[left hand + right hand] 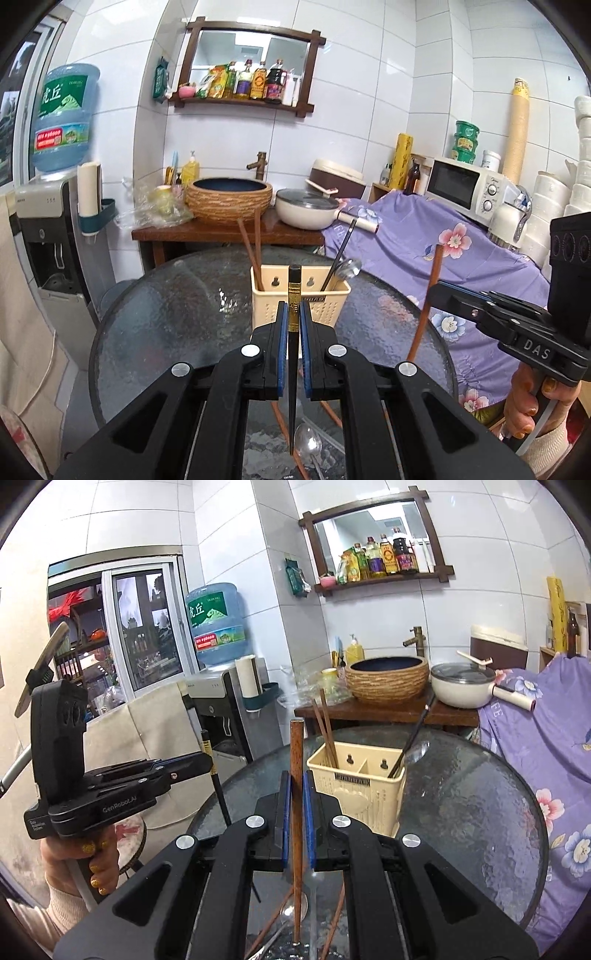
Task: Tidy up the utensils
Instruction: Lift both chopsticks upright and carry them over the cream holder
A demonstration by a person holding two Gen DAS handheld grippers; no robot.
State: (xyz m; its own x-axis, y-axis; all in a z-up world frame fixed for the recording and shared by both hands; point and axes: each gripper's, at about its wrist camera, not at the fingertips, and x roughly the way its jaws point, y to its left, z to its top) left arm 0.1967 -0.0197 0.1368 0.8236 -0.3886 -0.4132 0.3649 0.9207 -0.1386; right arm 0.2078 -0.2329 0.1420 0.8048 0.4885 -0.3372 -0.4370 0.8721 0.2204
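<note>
My left gripper point(294, 312) is shut on a black chopstick with a gold band point(293, 291), held upright in front of the cream utensil holder point(332, 306). The holder's left compartment has two brown chopsticks point(255, 251); its right one has a black chopstick and a metal ladle point(349, 267). My right gripper point(296, 788) is shut on a brown chopstick point(296, 746), also upright, near the holder point(369, 794). Each gripper shows in the other's view: the right point(439, 291), the left point(208, 762). A metal spoon point(308, 443) and more brown chopsticks lie on the glass below.
The holder stands on a round glass table point(177, 314). Behind it a wooden stand point(207, 232) carries a woven basin and a white pan. A water dispenser point(48, 221) stands at the left. A purple floral cloth point(424, 236) and a microwave are at the right.
</note>
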